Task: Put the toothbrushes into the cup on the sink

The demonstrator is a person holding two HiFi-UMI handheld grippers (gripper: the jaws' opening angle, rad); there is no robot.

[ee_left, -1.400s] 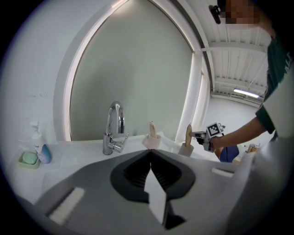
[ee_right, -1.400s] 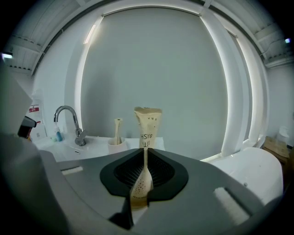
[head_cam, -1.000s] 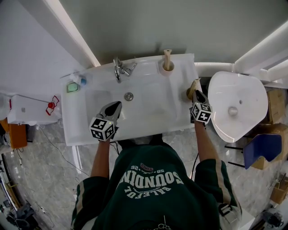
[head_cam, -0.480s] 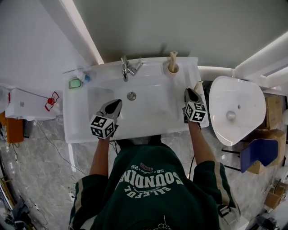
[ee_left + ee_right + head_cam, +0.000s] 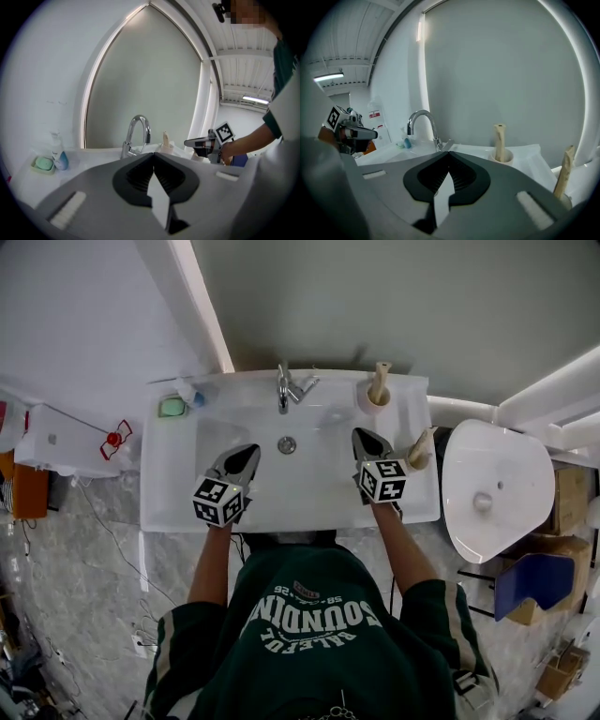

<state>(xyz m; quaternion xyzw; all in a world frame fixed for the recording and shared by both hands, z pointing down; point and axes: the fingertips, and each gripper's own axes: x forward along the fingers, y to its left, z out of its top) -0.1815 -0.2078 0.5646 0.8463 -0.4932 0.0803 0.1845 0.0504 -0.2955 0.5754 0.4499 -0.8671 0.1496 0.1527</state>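
Where the sink (image 5: 309, 498) ends on the right, the edge toothbrush (image 5: 421, 448) stands tilted, its foot lost in something small I cannot make out. Bristles are too small to tell on either brush. The person's shoulders hide the middle of the sink's front edge. Boxes (image 5: 570, 460) at far right are cut off by the frame.

The cup toothbrush (image 5: 380, 381) stands upright in the cup (image 5: 377, 401) at the sink's back right, near the tap (image 5: 289, 388). At back left a bottle (image 5: 189, 393) stands just beside the soap dish (image 5: 172, 407). A white bowl (image 5: 487, 474) sits right of the sink.

The left gripper (image 5: 247, 452) has its jaws together, empty, over the basin left of the drain (image 5: 287, 444). The right gripper (image 5: 359, 435) has just been closing its jaws; they meet tip to tip with nothing between them. It hangs between the drain and the edge toothbrush, apart from both.

Count: two toothbrushes, one cup, one tap, two grippers, one dish, one bottle.
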